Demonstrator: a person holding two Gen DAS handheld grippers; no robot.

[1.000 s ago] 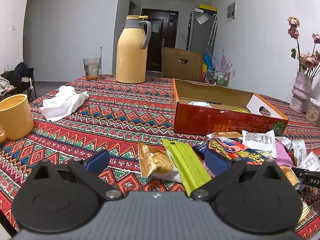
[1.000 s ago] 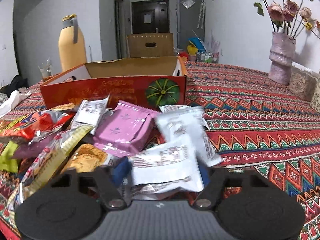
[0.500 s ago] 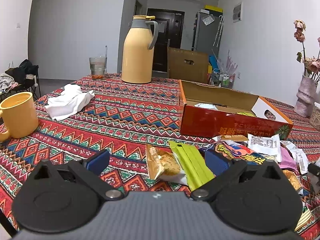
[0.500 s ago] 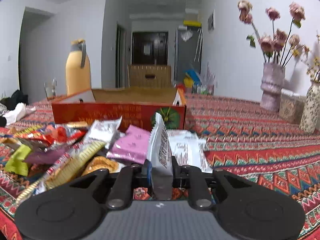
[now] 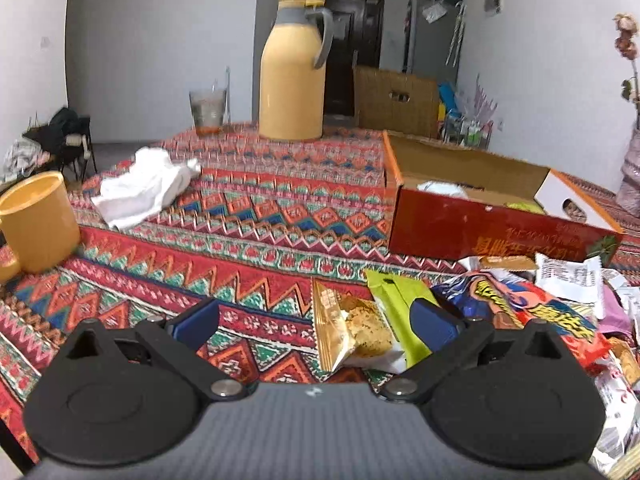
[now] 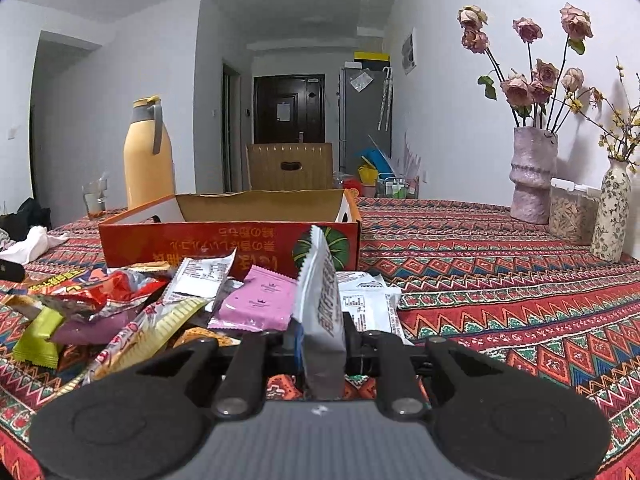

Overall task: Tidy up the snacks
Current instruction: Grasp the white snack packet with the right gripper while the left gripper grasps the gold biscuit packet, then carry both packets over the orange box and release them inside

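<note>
Right tongs [image 6: 320,340] pinch an upright white, crimp-edged snack packet [image 6: 322,304].

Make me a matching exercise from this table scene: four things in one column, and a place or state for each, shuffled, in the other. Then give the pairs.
Things:
1. white snack packet
2. red cardboard box
3. yellow thermos jug
4. yellow mug

Places or states:
A. stands at the table's far end, beside a glass
B. pinched upright in the right gripper
C. lies open behind the snack pile
D. sits at the table's left edge in the left wrist view

Pairs: 1-B, 2-C, 3-A, 4-D
</note>
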